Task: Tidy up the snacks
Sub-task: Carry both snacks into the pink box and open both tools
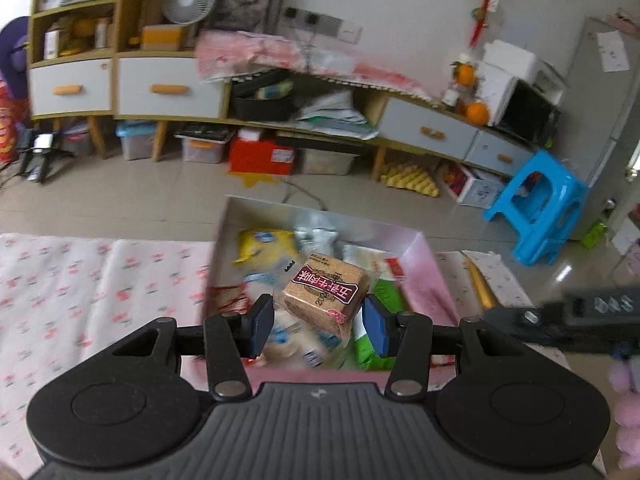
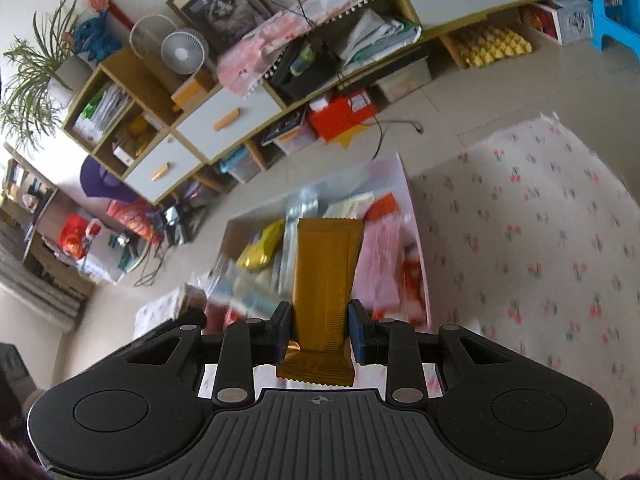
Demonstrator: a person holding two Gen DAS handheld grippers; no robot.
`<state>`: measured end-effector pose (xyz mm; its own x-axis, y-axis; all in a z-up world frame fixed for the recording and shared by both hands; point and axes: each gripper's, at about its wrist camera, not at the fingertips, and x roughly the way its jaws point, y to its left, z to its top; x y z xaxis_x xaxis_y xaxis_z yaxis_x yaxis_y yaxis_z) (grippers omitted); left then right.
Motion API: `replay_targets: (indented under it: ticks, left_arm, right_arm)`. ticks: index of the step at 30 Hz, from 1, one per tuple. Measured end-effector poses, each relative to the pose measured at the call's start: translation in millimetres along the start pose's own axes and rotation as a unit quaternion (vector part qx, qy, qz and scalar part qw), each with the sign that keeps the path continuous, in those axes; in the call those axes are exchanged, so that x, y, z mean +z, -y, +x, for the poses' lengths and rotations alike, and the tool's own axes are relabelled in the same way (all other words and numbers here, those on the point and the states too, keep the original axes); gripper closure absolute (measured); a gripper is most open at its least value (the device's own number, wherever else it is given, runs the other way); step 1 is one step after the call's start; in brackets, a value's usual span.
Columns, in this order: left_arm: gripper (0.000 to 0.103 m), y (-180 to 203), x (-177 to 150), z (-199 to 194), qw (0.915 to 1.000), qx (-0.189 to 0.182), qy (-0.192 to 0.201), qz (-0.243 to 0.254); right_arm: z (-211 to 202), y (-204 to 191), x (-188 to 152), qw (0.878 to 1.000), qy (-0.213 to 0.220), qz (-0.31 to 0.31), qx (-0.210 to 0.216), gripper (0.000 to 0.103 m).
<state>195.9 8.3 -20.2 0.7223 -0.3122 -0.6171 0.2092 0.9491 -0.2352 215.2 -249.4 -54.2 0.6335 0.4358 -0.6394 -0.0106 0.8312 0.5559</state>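
My left gripper point(image 1: 318, 326) is above a pink box point(image 1: 430, 280) full of snack packets. A brown cube-shaped snack pack point(image 1: 326, 290) with a dark red label sits between its fingers; the jaws stand wide, with a gap at the left pad, so the pack looks loose. My right gripper point(image 2: 319, 332) is shut on a long gold snack bar point(image 2: 326, 276) and holds it over the same pink box point(image 2: 394, 176). The gold bar point(image 1: 482, 288) and the right gripper's body also show at the right edge of the left wrist view.
The box stands on a table with a cherry-print cloth point(image 1: 80, 280) point(image 2: 540, 240). Inside it lie a yellow packet point(image 1: 264, 244), a silver packet point(image 1: 316, 236) and green packets point(image 1: 382, 300). Beyond are a tiled floor, a long cabinet point(image 1: 168, 88) and a blue stool point(image 1: 540, 204).
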Motion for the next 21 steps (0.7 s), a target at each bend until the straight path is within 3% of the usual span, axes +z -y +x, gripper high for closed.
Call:
replay_targets:
  ticks: [5,8,16,21]
  left_arm:
    - [0.058,-5,-17,27,0.9998,-0.018,-0.004,0.008]
    - [0.058,-10,-20,40,0.9997,-0.01,-0.019,0.008]
    - [0.057,-13,-16,43,0.9996,-0.014,-0.01,0.023]
    - [0.057,-3,-20,45,0.9977,0.0,-0.012,0.067]
  right_arm:
    - [30,6,16,0.999,0.005,-0.023,-0.021,0.075]
    - [47,11,21,0.999,0.003,-0.026,-0.028,0.075]
    - [82,14,29,1.0,0.001,-0.009,-0.027,0.075]
    - [92,5,29,1.0,0.004,-0.016,-0.024,0.075]
